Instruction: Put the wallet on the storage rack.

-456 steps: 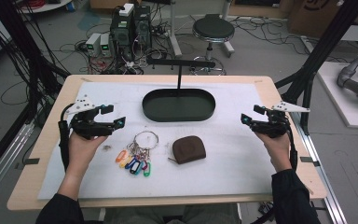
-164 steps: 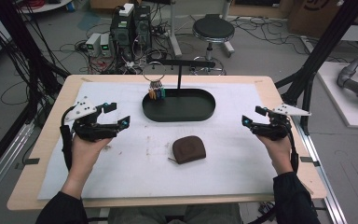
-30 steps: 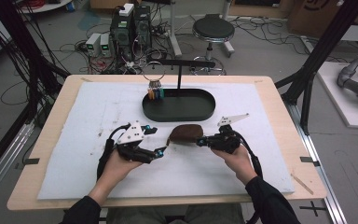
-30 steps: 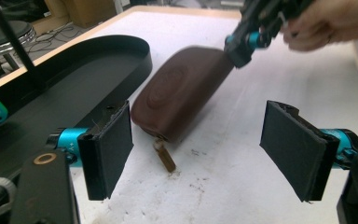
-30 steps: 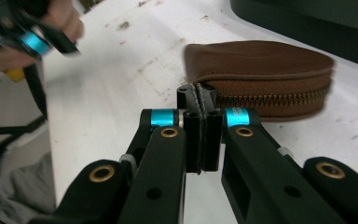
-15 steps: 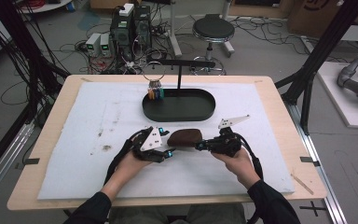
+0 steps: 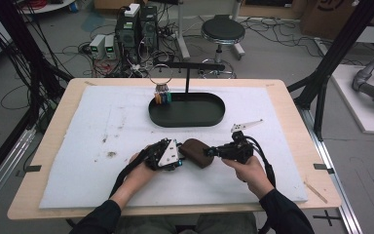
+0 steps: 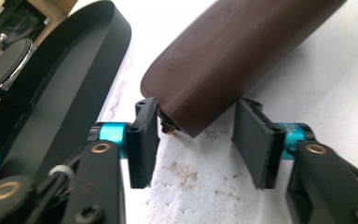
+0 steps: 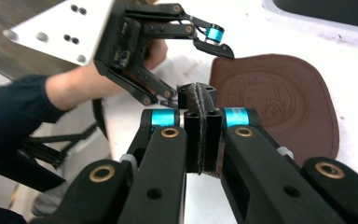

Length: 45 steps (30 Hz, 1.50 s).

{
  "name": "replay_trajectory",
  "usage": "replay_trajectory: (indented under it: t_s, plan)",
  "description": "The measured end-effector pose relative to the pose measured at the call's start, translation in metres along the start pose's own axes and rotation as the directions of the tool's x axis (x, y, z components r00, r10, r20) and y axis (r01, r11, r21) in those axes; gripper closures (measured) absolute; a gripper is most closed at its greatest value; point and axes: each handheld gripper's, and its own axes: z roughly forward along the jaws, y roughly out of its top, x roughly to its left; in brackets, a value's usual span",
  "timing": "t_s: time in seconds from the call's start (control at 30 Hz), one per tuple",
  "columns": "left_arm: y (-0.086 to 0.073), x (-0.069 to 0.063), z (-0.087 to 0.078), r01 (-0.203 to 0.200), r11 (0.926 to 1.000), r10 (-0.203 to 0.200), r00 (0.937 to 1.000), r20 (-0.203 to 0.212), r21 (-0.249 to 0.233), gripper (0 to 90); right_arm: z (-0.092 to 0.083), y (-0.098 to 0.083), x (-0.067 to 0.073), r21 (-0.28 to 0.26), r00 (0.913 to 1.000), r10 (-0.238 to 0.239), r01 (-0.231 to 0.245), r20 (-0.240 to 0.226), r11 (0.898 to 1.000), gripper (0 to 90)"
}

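Right gripper view: right hand-held gripper (image 9: 204,123) pinches pouch (image 9: 279,100) edge.

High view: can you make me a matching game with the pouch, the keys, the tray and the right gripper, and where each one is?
1 pouch
2 keys
3 tray
4 right gripper

a hanging from the stand
b brown, on the white mat
c shut on the pouch's edge
d black, under the stand's bar

Pairs: 1-b, 2-a, 3-d, 4-c

A grey floor strewn with black cables (image 7: 272,29) lay behind the wooden table (image 7: 44,146), with a round stool (image 7: 222,30) at upper centre.
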Motion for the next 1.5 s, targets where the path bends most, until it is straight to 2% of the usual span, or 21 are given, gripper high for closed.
replay_trajectory:
  t_s: [0.13, 0.2, 0.23, 0.37, 0.43, 0.47, 0.5, 0.6, 0.73, 0.8, 0.9, 0.97, 1.03, 1.07, 1.1, 1.17, 1.23, 1.3, 1.37, 1.47, 1.5]
  plan:
    - [0.0, 0.002, -0.001, 0.009, 0.9999, -0.009, 1.0, -0.001, -0.01, 54.0, -0.004, 0.001, 0.002, -0.025, 0.9973, -0.057, 0.058, 0.046, 0.998, 90.0]
    - [0.002, 0.002, -0.001, 0.014, 0.9997, -0.014, 0.9999, 0.001, -0.017, 54.2, -0.006, 0.002, 0.006, -0.021, 0.9861, -0.132, 0.135, 0.101, 0.991, 72.6]
    - [0.003, 0.003, -0.001, 0.018, 0.9996, -0.018, 0.9998, -0.001, -0.023, 54.3, -0.005, 0.001, 0.01, -0.003, 0.9749, -0.177, 0.179, 0.135, 0.984, 63.4]
    - [0.01, 0.007, 0.0, 0.062, 0.9961, -0.062, 0.9981, 0.003, -0.064, 54.6, 0.0, -0.002, 0.021, 0.036, 0.9327, -0.298, 0.297, 0.203, 0.954, 41.0]
    - [0.012, 0.01, 0.001, 0.096, 0.9922, -0.096, 0.9954, 0.01, -0.08, 54.7, 0.001, -0.003, 0.024, 0.053, 0.9109, -0.341, 0.338, 0.233, 0.94, 37.3]
    - [0.012, 0.011, 0.002, 0.114, 0.9897, -0.113, 0.9935, 0.015, -0.087, 54.9, 0.002, -0.004, 0.024, 0.063, 0.8944, -0.368, 0.365, 0.254, 0.929, 34.9]
    - [0.013, 0.013, 0.002, 0.131, 0.9871, -0.13, 0.9914, 0.018, -0.092, 55.0, 0.002, -0.004, 0.024, 0.076, 0.8787, -0.388, 0.382, 0.278, 0.921, 34.1]
    - [0.015, 0.016, 0.004, 0.155, 0.9831, -0.153, 0.988, 0.023, -0.098, 56.2, 0.007, -0.007, 0.019, 0.14, 0.8449, -0.424, 0.4, 0.326, 0.906, 35.1]
    - [0.017, 0.018, 0.005, 0.163, 0.981, -0.162, 0.9866, 0.016, -0.105, 56.5, 0.012, -0.006, 0.012, 0.197, 0.8061, -0.458, 0.413, 0.375, 0.889, 52.1]
    - [0.016, 0.019, 0.004, 0.186, 0.976, -0.186, 0.9825, 0.011, -0.113, 55.3, 0.01, -0.004, 0.008, 0.175, 0.8211, -0.446, 0.41, 0.356, 0.895, 56.7]
    - [0.016, 0.022, -0.002, 0.241, 0.9596, -0.243, 0.9701, 0.009, -0.145, 46.7, 0.004, -0.003, 0.003, 0.146, 0.8346, -0.426, 0.401, 0.349, 0.904, 62.6]
    - [0.015, 0.024, -0.005, 0.276, 0.9471, -0.276, 0.9609, 0.02, -0.164, 42.1, -0.003, -0.001, -0.002, 0.111, 0.8596, -0.397, 0.382, 0.322, 0.917, 65.6]
    - [0.014, 0.025, -0.008, 0.294, 0.9404, -0.293, 0.9556, 0.031, -0.171, 40.6, -0.009, -0.001, -0.005, 0.081, 0.881, -0.368, 0.36, 0.298, 0.929, 66.8]
    - [0.014, 0.026, -0.009, 0.304, 0.9378, -0.301, 0.9527, 0.038, -0.169, 38.8, -0.011, -0.001, -0.006, 0.072, 0.8879, -0.361, 0.356, 0.285, 0.932, 67.0]
    - [0.013, 0.026, -0.01, 0.327, 0.929, -0.322, 0.945, 0.056, -0.173, 37.2, -0.012, -0.001, -0.007, 0.067, 0.8899, -0.359, 0.355, 0.282, 0.933, 67.2]
    - [0.012, 0.027, -0.012, 0.361, 0.9147, -0.35, 0.9325, 0.09, -0.183, 34.7, -0.014, 0.0, -0.007, 0.051, 0.9046, -0.345, 0.343, 0.251, 0.938, 67.4]
    - [0.012, 0.028, -0.016, 0.377, 0.9034, -0.358, 0.9253, 0.125, -0.204, 33.5, -0.014, 0.0, -0.008, 0.029, 0.9182, -0.339, 0.34, 0.205, 0.94, 67.6]
    - [0.011, 0.028, -0.019, 0.395, 0.8917, -0.366, 0.9167, 0.16, -0.221, 31.7, -0.013, 0.001, -0.007, 0.02, 0.9239, -0.355, 0.356, 0.142, 0.934, 67.6]
    - [0.01, 0.029, -0.023, 0.393, 0.892, -0.359, 0.916, 0.179, -0.223, 31.4, -0.009, 0.0, -0.006, 0.036, 0.925, -0.369, 0.367, 0.091, 0.929, 67.8]
    - [0.007, 0.03, -0.026, 0.408, 0.8831, -0.356, 0.9048, 0.233, -0.232, 31.0, -0.003, 0.0, -0.006, 0.07, 0.9203, -0.39, 0.388, 0.027, 0.919, 67.8]
    - [0.006, 0.029, -0.026, 0.405, 0.8845, -0.351, 0.9046, 0.242, -0.231, 31.0, -0.001, 0.001, -0.005, 0.082, 0.9172, -0.398, 0.396, 0.01, 0.914, 67.8]
